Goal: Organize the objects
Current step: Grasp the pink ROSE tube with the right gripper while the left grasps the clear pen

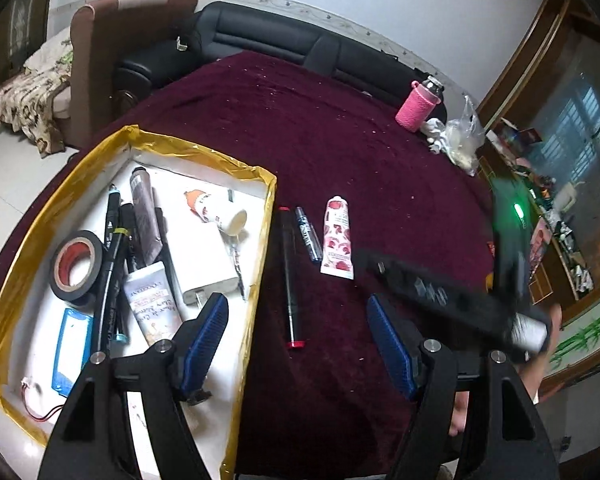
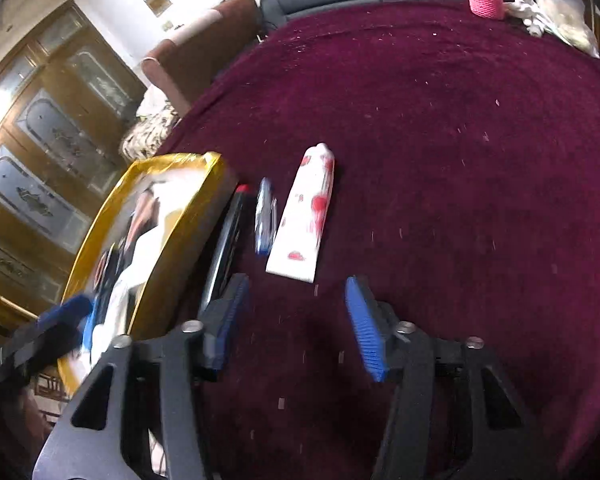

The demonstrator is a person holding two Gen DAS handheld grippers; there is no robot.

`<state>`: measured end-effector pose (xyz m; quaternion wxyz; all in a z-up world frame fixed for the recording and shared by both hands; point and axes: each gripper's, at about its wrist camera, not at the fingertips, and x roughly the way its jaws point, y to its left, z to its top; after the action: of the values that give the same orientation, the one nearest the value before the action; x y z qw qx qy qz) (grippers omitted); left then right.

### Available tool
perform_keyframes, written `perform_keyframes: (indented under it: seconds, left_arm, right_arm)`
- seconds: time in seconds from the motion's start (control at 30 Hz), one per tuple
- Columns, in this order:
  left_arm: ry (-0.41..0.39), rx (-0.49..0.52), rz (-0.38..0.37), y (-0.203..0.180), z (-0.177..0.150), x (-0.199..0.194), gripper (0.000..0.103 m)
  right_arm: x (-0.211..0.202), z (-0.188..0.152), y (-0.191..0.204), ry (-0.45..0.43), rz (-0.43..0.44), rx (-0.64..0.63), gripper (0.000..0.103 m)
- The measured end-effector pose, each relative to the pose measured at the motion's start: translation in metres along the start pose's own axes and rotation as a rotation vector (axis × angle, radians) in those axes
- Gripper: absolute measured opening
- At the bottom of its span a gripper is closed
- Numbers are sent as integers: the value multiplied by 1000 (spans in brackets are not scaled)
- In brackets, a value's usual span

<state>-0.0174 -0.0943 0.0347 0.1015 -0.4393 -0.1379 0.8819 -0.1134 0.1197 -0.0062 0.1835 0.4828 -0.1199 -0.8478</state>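
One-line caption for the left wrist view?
Open left gripper above black marker, beside gold-rimmed box.

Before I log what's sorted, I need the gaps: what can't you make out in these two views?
- Gold-edged white box: right wrist view, its contents smeared by motion blur.
- Same box, left wrist view: the near part sits behind the left tongs.
- Small dark blue-labelled tube: print too small to read.
- Right tongs: crossing the left wrist view as a blur.

Rose-print tube (image 1: 338, 240), blue pen (image 1: 308, 234), black marker (image 1: 290, 276) flat beside gold-rimmed box (image 1: 256, 264).
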Motion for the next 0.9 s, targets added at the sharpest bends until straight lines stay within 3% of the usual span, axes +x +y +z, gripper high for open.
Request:
perform_keyframes:
  seconds: [0.17,0.37,0.43,0.5,0.7,0.9]
  left_arm:
    - [-4,20,14,-1,0,2,72]
    - [8,4,13,5,3,8,72]
    - [8,6,14,4,4,9,72]
    - [9,11,18,2,5,9,72]
    - [26,34,19,-9,14,19,72]
    - [100,97,55,-36,31,59,71]
  right_arm:
    - [27,30,4,24,-59,36,47]
    - [48,43,10,33,-117,12,44]
    - [55,44,14,31,-181,-31,33]
    - [54,39,18,20,-208,-78,33]
    - [23,6,-1,16,-180,-69,33]
    - [-18,-44,-17,18,-146,-89,33]
